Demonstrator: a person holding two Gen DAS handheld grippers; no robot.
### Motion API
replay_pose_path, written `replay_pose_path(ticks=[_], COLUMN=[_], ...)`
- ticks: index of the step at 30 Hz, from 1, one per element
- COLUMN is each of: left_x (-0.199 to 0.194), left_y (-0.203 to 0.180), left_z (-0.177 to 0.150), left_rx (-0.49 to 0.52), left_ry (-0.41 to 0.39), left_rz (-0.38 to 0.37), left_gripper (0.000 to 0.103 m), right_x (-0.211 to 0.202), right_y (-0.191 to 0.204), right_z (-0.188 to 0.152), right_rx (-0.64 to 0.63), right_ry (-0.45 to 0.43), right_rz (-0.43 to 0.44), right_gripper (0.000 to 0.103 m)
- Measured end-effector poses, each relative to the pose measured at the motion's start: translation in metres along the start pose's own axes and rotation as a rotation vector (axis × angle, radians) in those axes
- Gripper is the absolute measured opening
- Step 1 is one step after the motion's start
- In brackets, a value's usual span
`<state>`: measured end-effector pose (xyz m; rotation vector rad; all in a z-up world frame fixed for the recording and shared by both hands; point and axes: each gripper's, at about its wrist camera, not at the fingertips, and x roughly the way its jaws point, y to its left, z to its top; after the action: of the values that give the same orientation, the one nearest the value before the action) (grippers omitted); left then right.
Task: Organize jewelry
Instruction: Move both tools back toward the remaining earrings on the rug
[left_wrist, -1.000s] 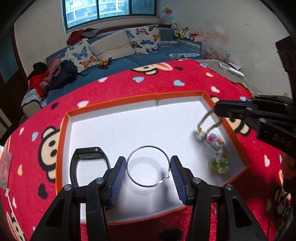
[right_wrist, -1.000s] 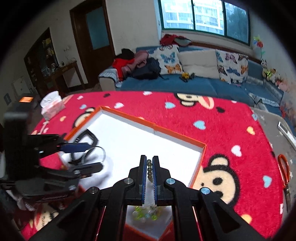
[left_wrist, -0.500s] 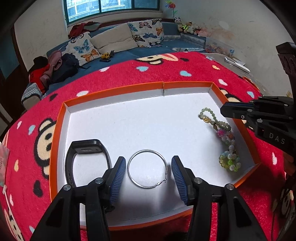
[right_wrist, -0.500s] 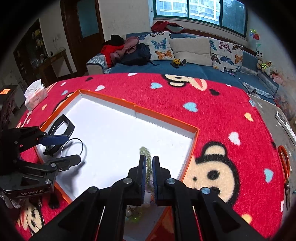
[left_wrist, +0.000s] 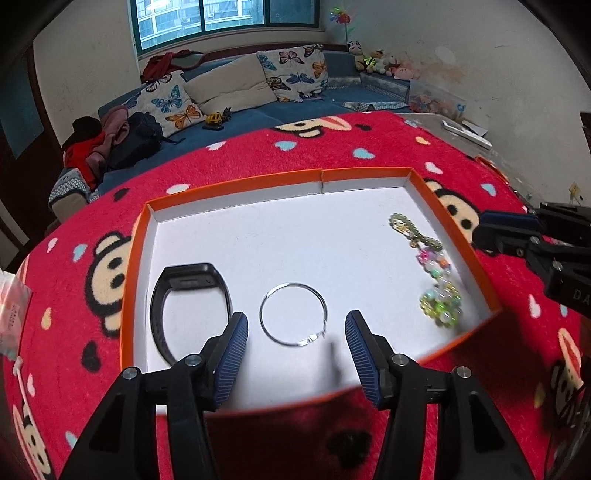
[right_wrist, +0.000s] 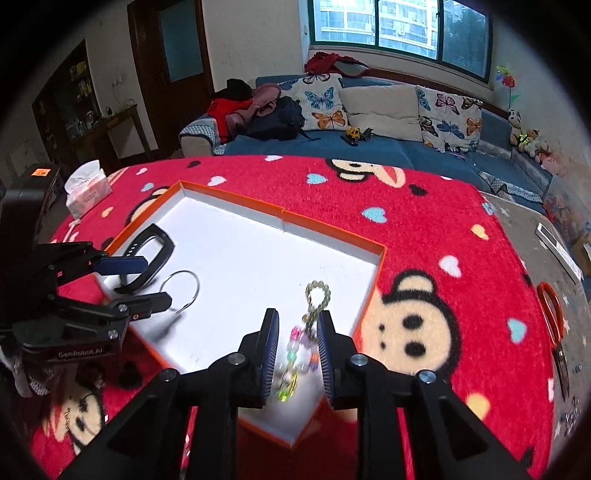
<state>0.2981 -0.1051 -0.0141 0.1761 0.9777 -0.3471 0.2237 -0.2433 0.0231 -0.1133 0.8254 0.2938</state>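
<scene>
Once shut, right claw (right_wrist: 295, 354) parted (bracelet (right_wrist: 301, 339) released).

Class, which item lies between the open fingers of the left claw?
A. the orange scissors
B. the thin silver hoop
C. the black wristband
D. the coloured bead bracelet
B: the thin silver hoop lies on the white tray floor between the left claw's blue pads.

A blue sofa (right_wrist: 388, 147) with butterfly-print cushions (right_wrist: 321, 101) sits beneath a green-framed window (right_wrist: 399, 26) letting in daylight; a dark wooden door (right_wrist: 173, 70) stands left.
</scene>
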Motion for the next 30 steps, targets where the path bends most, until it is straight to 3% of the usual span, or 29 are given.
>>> replay_pose_path(ticks=[16,30], left_x=[-0.063,-0.109], left_y=[0.003,0.019], left_z=[-0.049,-0.122], left_rx=[-0.039,-0.072], left_ry=[-0.051,-0.031], left_rz=[-0.003,-0.010], left_gripper=[0.059,0.059], right_x=[-0.025,-0.020], right_y=[0.039,0.057], right_z=[-0.079,-0.106], right_rx=[0.011,0.047], right_ry=[0.059,0.087], right_rz=[0.055,0.065], right_gripper=[0.025,0.025])
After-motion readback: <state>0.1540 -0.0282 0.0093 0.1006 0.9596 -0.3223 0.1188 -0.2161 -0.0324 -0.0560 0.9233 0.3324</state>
